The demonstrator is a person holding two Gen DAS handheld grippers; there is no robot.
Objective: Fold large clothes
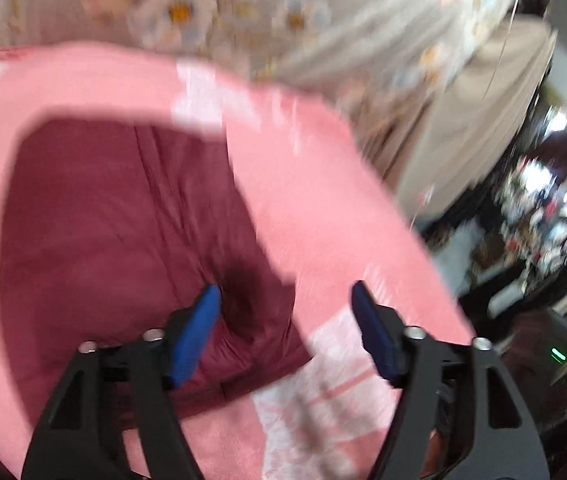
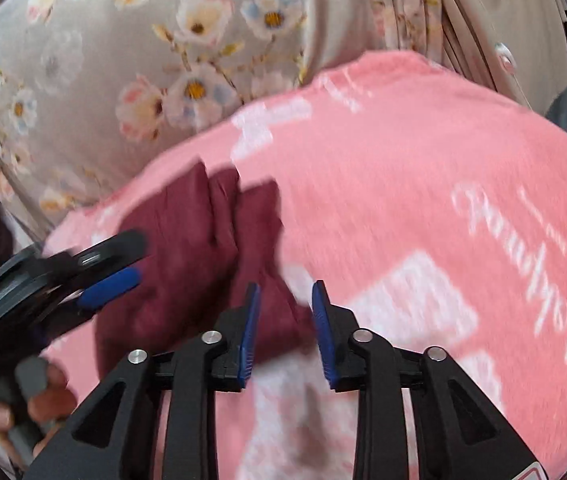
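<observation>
The blue-padded fingers of the left gripper (image 1: 285, 298) stand wide apart, released, with nothing pinched between them; one pad (image 1: 195, 332) hovers over the dark maroon folded garment (image 1: 123, 232) and the other over the pink fleece blanket with white lettering and blocks (image 1: 315, 184) beneath it. In the left wrist view, the maroon cloth shows a seam line running down its middle and a bunched, shadowed dimple just ahead of the left pad.

The right gripper (image 2: 285, 300) has its blue fingers (image 2: 249, 336) parted by a narrower gap, and no cloth is caught between them; the near edge of the maroon garment (image 2: 187, 248) lies just beyond and under the tips, so the grip is loose, not clenched. From this side the garment reads as a compact, creased bundle lying on the pink blanket (image 2: 423, 168), towards its left part, with the blanket's white writing spreading off to the right.

At the left of the right wrist view the left gripper (image 2: 111, 268) reaches in over the maroon bundle, and the hand (image 2: 23, 404) gripping its grey handle shows low in the corner.

Behind the blanket lies a grey fabric printed with pale flowers (image 2: 163, 40), and further right plain beige cloth (image 1: 483, 128). Much of both views is smeared by blur.
</observation>
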